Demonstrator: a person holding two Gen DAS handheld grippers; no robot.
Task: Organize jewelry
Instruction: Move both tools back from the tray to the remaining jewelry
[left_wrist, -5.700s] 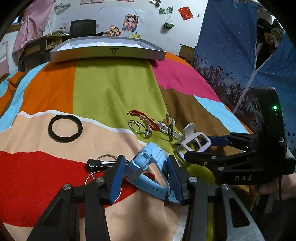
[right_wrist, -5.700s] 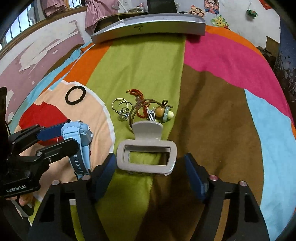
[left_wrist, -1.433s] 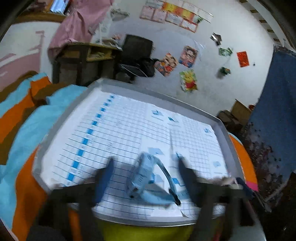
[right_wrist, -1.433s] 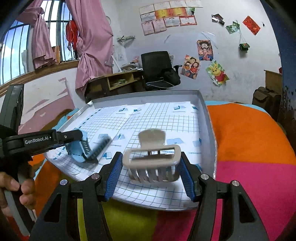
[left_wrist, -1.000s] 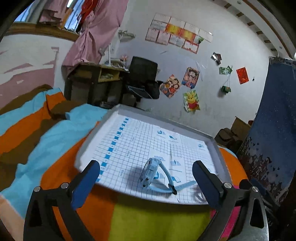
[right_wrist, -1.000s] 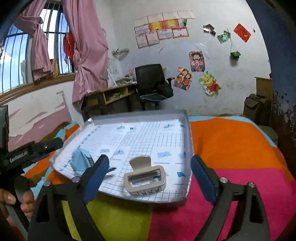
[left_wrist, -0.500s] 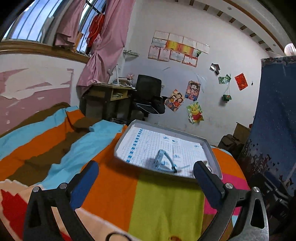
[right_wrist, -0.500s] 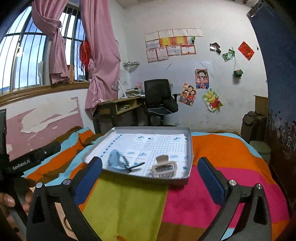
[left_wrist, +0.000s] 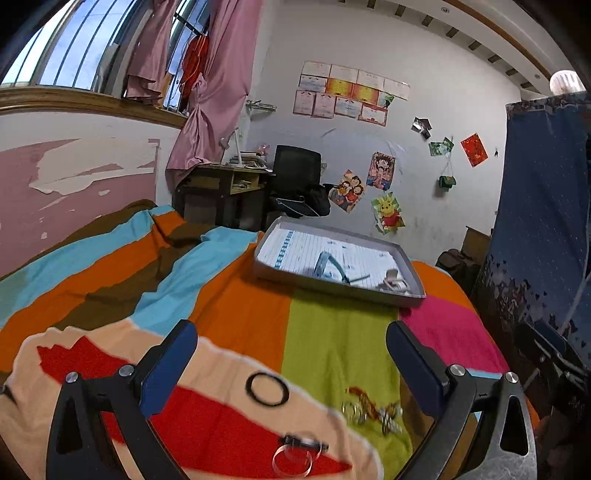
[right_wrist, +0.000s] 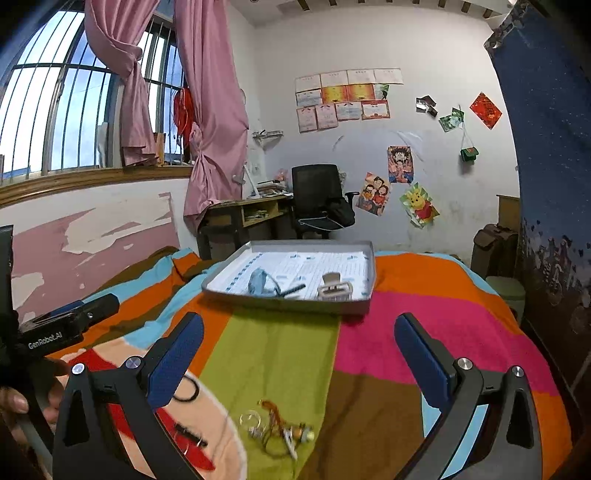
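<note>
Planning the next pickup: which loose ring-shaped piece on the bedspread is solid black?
The black bangle, lying alone on the peach patch; the silver rings are thin, shiny metal.

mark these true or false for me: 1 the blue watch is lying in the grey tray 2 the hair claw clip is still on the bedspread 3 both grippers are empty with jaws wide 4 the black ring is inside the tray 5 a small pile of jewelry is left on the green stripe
1. True: the blue watch lies in the grey tray.
2. False: the hair claw clip sits in the tray, to the right of the watch.
3. True: the left gripper and the right gripper stand wide open with nothing between the pads.
4. False: the black ring lies on the bedspread, near the grippers.
5. True: the small pile of jewelry lies on the green stripe.
</note>
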